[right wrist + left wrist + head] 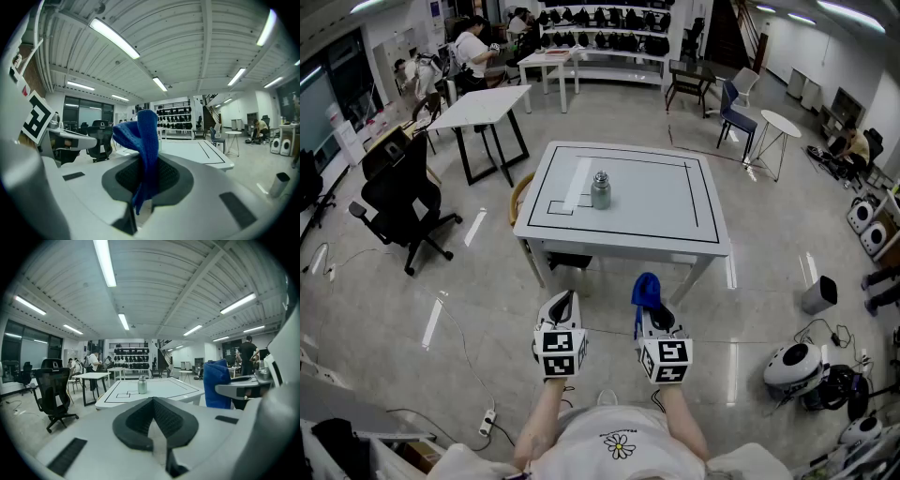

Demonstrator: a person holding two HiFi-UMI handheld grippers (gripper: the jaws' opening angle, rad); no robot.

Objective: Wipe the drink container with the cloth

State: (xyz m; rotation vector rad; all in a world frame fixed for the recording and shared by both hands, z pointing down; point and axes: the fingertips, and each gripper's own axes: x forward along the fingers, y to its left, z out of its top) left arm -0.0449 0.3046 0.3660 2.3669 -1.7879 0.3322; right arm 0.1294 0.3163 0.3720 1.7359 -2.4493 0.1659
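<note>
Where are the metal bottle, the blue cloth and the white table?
metal bottle (600, 192), head view, middle of its body.
blue cloth (149, 140), right gripper view, middle of the upright fold.
white table (656, 202), head view, bare top.

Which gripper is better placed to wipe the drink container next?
Right. The right gripper clamps the blue cloth; the left gripper is shut and empty. Both are apart from the drink container.

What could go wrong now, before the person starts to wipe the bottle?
The bottle stands free on the table; the left gripper is shut and empty, so a wipe may tip it. The right gripper pinches the cloth by a bunched part; it may slip out.
</note>
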